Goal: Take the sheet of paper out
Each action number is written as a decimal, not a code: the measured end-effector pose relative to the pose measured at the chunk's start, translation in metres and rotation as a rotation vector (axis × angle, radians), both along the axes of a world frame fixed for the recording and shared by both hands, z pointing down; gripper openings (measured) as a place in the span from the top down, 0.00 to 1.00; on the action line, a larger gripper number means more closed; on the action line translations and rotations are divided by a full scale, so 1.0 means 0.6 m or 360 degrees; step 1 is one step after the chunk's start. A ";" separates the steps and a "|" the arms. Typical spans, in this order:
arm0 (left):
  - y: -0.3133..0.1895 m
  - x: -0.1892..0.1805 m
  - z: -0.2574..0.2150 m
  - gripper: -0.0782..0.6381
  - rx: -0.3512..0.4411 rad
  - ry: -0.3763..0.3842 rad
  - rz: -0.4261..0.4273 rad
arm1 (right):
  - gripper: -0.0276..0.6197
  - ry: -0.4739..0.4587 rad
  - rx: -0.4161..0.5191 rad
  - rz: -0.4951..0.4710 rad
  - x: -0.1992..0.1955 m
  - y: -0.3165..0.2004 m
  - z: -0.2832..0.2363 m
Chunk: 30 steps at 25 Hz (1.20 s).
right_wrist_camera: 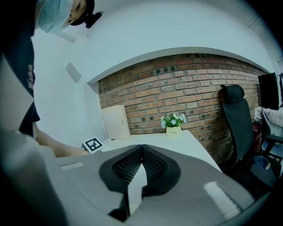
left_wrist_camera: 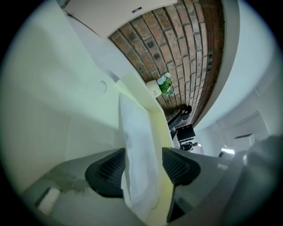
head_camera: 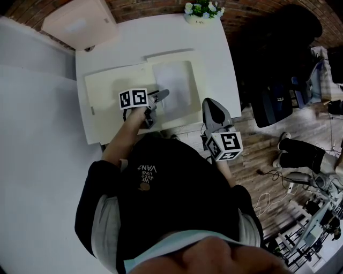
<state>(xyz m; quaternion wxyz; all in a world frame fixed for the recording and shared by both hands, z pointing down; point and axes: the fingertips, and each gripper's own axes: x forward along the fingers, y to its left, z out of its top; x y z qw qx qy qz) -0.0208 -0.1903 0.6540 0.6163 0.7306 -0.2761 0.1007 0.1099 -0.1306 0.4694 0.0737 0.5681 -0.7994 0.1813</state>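
A white desk [head_camera: 214, 64] stands against a red brick wall [right_wrist_camera: 185, 88], with a plain white wall [right_wrist_camera: 70, 101] on one side and a wooden floor [head_camera: 257, 155] on the other, where a black office chair [right_wrist_camera: 236, 119] is parked just beside the desk. At the far edge of the desk sits a small pot of white flowers [head_camera: 202, 10]. A flat cream box [head_camera: 80, 22] is at the corner by the wall. An open cream folder [head_camera: 112, 107] lies flat across the middle of the desk. The sheet of paper [head_camera: 174, 83] rests on the folder's right half, and its near edge rises between the jaws of the left tool [head_camera: 162, 95]. Those jaws stand wide apart, and at least the right black ribbed pad [left_wrist_camera: 179, 165] is clear of the sheet, so nothing is clamped. The right tool [head_camera: 213, 105] is held off the desk's near right edge with its jaws closed together. The pot carries a small label, too small to read with certainty. The person's dark sweatshirt [head_camera: 161, 198] shows pale print, upside down from the head view, that seems to read VANS.
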 end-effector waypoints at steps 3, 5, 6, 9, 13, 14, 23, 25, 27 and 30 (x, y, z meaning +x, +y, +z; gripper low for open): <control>-0.001 0.007 0.000 0.54 -0.0011 0.0045 0.0008 | 0.96 -0.0009 -0.0005 -0.0003 0.000 0.000 0.001; -0.002 0.010 -0.001 0.54 -0.0017 0.0069 0.0008 | 0.96 -0.0011 -0.0006 -0.0006 0.001 -0.001 0.000; -0.003 0.011 0.000 0.54 -0.0019 0.0075 0.0010 | 0.96 -0.0010 -0.0005 -0.0007 0.001 -0.002 0.000; -0.003 0.008 0.005 0.56 -0.0026 0.0054 0.0023 | 0.96 -0.0008 -0.0002 -0.0006 0.003 -0.004 0.001; 0.000 0.001 0.013 0.71 -0.0010 -0.0033 0.0058 | 0.96 -0.0013 -0.0009 -0.0006 0.005 -0.004 0.003; 0.001 -0.001 0.015 0.76 -0.0004 -0.0054 0.0067 | 0.96 -0.0014 -0.0011 -0.0007 0.004 -0.004 0.004; 0.004 -0.008 0.022 0.89 0.0051 -0.0172 0.0105 | 0.96 -0.0025 -0.0010 -0.0011 0.000 0.001 0.006; 0.005 -0.011 0.020 0.89 0.0066 -0.0164 0.0120 | 0.96 -0.0025 -0.0004 -0.0013 -0.002 0.002 0.005; 0.007 -0.017 0.015 0.89 0.0085 -0.0149 0.0133 | 0.96 -0.0024 -0.0003 -0.0016 -0.004 0.003 0.006; 0.007 -0.025 0.006 0.89 0.0110 -0.0119 0.0135 | 0.96 -0.0025 -0.0006 -0.0025 -0.008 0.006 0.009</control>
